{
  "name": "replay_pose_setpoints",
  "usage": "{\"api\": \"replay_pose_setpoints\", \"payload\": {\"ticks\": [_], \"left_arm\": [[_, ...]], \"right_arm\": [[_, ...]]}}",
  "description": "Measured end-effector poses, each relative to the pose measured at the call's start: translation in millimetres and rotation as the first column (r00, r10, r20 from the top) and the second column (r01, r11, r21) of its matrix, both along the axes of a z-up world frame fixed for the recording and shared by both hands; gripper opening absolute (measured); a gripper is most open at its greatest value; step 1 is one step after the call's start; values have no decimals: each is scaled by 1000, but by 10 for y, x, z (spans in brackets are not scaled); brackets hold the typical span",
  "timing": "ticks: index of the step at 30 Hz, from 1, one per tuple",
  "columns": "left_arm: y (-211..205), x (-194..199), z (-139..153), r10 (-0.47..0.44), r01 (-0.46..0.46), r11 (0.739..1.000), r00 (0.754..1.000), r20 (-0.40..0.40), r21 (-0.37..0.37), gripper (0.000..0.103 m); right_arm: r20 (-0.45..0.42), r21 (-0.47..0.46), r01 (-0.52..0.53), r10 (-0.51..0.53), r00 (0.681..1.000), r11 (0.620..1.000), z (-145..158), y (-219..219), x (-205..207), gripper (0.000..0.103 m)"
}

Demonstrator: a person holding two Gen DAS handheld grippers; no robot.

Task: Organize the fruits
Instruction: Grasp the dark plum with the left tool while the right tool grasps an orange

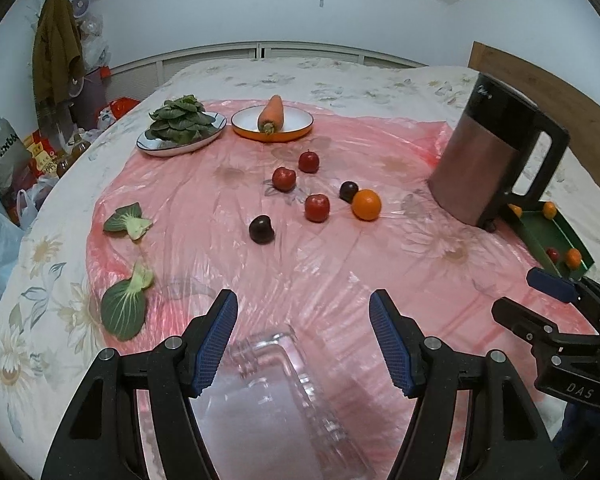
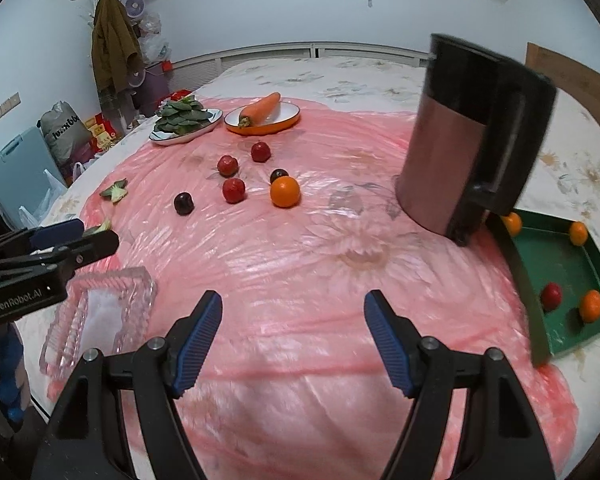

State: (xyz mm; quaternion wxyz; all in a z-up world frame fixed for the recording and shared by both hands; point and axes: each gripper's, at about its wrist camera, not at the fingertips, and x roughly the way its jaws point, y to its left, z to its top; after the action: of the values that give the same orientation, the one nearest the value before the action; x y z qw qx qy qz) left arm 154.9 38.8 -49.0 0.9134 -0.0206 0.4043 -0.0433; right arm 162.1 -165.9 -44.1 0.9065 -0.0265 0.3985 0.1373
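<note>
I held my left gripper [image 1: 303, 344] low with its jaws spread wide and nothing between the blue pads [image 1: 216, 340]. My right gripper [image 2: 293, 342] hovered alongside it, jaws equally wide, gripping nothing.

Glossy pink plastic sheet [image 2: 300, 240], brushed-metal kettle [image 2: 444, 160]

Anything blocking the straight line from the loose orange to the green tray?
Yes. The tall copper-and-black kettle stands on the pink plastic sheet between the loose orange and the green tray, right against the tray's far corner. Nothing else visible intervenes.
</note>
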Motion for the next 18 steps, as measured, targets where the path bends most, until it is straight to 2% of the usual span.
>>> {"api": "replay_pose_setpoints", "payload": {"ticks": [18], "left_arm": [[327, 905, -331, 31, -30, 999, 998, -61, 21, 63]], "right_arm": [[-14, 34, -58, 59, 998, 998, -333, 217, 1023, 103]]}}
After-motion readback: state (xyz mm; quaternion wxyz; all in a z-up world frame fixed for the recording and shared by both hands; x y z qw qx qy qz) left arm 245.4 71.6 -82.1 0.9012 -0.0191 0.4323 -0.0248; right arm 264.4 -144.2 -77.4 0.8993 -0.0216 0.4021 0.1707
